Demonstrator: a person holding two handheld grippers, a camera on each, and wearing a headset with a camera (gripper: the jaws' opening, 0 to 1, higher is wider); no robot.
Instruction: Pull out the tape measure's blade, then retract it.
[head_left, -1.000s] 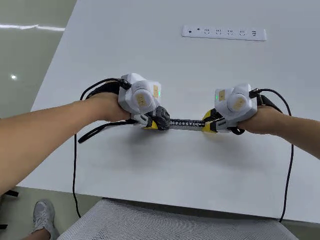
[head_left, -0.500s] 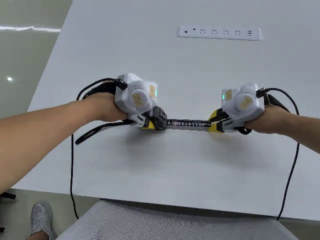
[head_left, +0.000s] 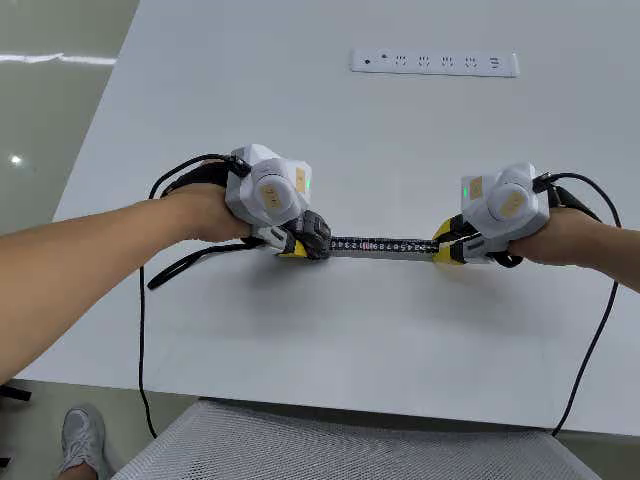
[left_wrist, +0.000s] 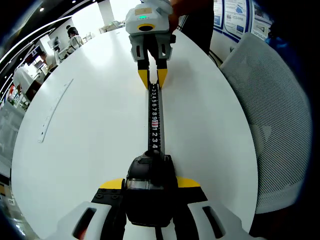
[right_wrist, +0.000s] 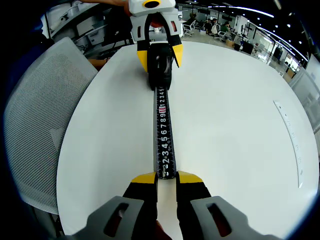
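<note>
Grip is firm at both ends of the tape. The left gripper (head_left: 298, 243) has its yellow-tipped jaws pressed against the two sides of the black tape measure case (left_wrist: 150, 187). The right gripper (right_wrist: 166, 178) has its own yellow tips drawn in narrow on the free end of the blade (right_wrist: 165, 125). The two grippers face each other across the white table (head_left: 350, 330), the case toward the person's left and the blade end toward the right. The blade runs straight between them with its printed numbers facing up, a red mark part way along it. It lies low over the tabletop, though whether it touches the surface cannot be told. In the left gripper view the blade leaves the front of the case and leads away to the right gripper at the far end. A hand (head_left: 205, 212) wraps the back of the left gripper, and a black cable (head_left: 145, 330) hangs from it over the near table edge. A white power strip (head_left: 434, 63) lies near the far side of the table, well apart from the tape. The mesh back of a chair (head_left: 330, 450) shows at the near edge.
</note>
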